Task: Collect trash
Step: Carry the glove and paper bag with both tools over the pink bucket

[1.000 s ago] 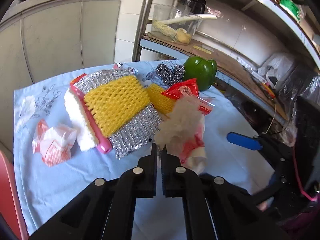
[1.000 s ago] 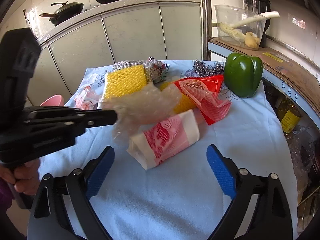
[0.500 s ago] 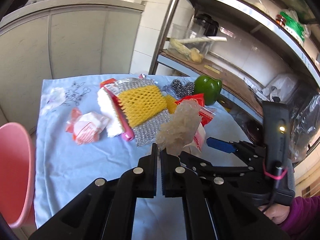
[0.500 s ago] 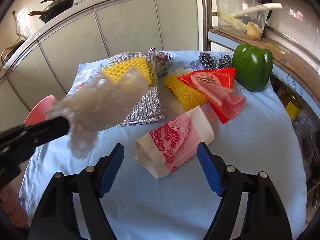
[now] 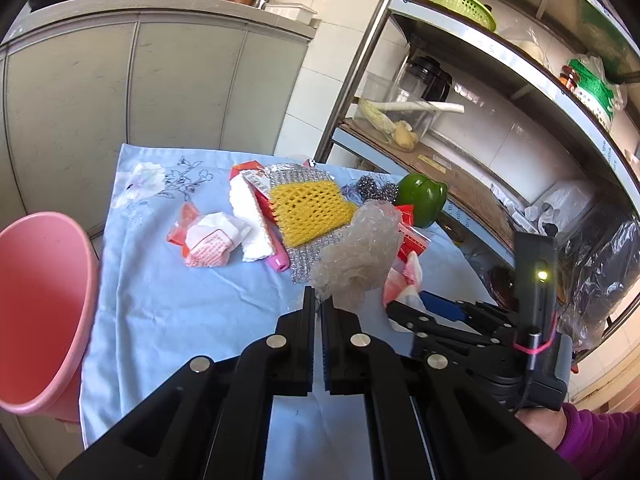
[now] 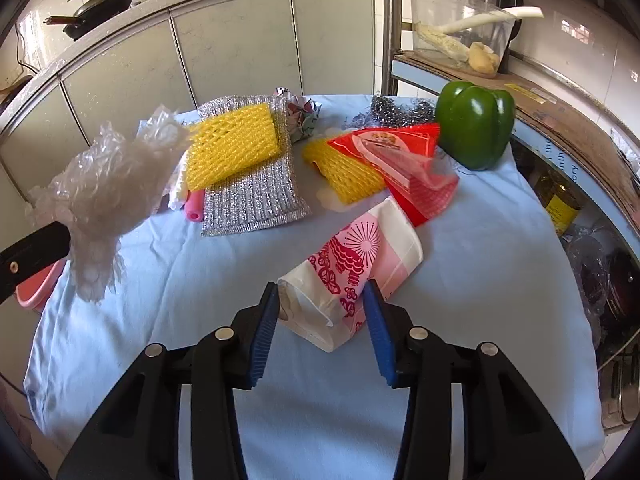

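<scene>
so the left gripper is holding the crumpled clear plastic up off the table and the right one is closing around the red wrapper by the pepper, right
Not quite. The left gripper does hold the crumpled clear plastic off the table, but the right gripper is closing around the pink and white paper bag, not the red wrapper. That wrapper lies farther back beside the green pepper. The right wrist view shows it.

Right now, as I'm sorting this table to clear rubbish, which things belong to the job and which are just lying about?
For the job:
- crumpled clear plastic, held in the shut left gripper
- pink-and-white paper packet, right gripper closing around it
- red wrapper
- pink bin

Lying about:
- green pepper
- steel wool
- silver scouring cloth
</scene>
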